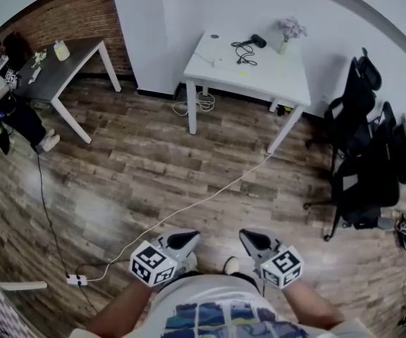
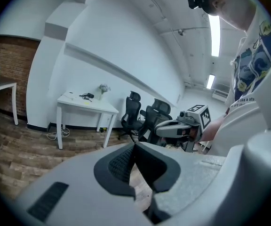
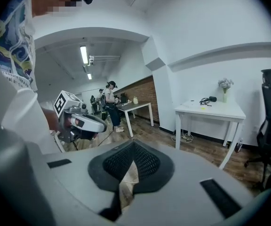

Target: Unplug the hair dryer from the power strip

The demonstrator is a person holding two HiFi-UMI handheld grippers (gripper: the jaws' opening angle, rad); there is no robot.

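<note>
We are holding the left gripper (image 1: 187, 239) and right gripper (image 1: 251, 238), fingers pressed together on nothing, well apart from the white bench (image 1: 287, 83) where the hair dryer (image 1: 258, 41) is lying, judging it light with a limp cord (image 1: 245, 50), best gripped by its stiff plug.

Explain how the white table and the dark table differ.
The white table has a white top; the dark table has a dark grey one. The white table carries a hair dryer and a flower vase; the dark table, a pale container. The white table stands by a white wall; the dark table by a brick wall. Both have white legs.
</note>
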